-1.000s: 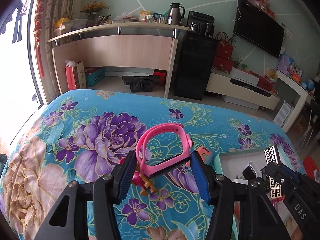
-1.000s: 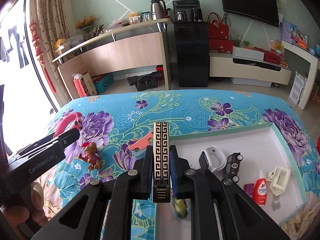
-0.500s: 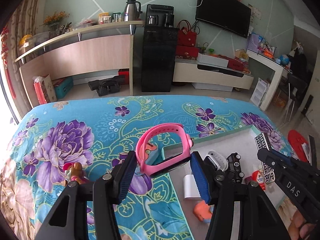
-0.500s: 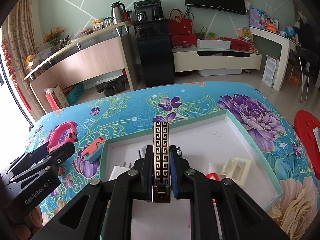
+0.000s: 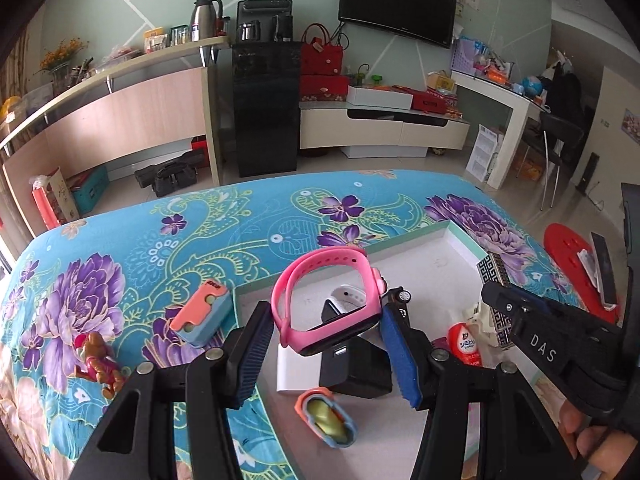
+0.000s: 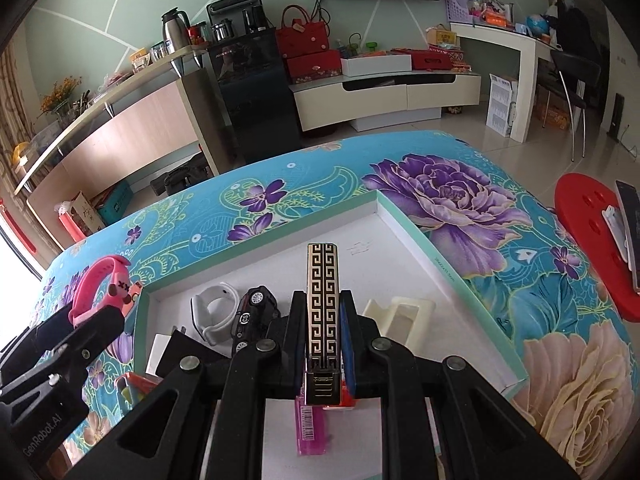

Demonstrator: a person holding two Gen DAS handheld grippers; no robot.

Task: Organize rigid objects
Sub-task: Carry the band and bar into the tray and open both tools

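Observation:
My left gripper (image 5: 325, 320) is shut on a pink watch (image 5: 316, 264), which hangs over the near left corner of the white, teal-rimmed tray (image 5: 460, 236). My right gripper (image 6: 322, 308) is shut on a black bar with a gold key pattern (image 6: 323, 280) and holds it upright above the middle of the tray (image 6: 440, 256). In the right wrist view the left gripper (image 6: 80, 320) and the pink watch (image 6: 100, 284) show at the tray's left edge.
In the tray lie a white watch band (image 6: 214, 312), a black toy car (image 6: 256, 312), a cream holder (image 6: 404, 312), a pink lighter (image 6: 312, 428) and a red-capped bottle (image 5: 466, 340). A salmon-and-blue case (image 5: 200, 312) and a small toy figure (image 5: 96, 360) lie on the bedspread. A red stool (image 6: 592, 240) stands to the right.
Both grippers have swung to the right, from above the flowered bedspread to above the tray. Each keeps the same hold on its object.

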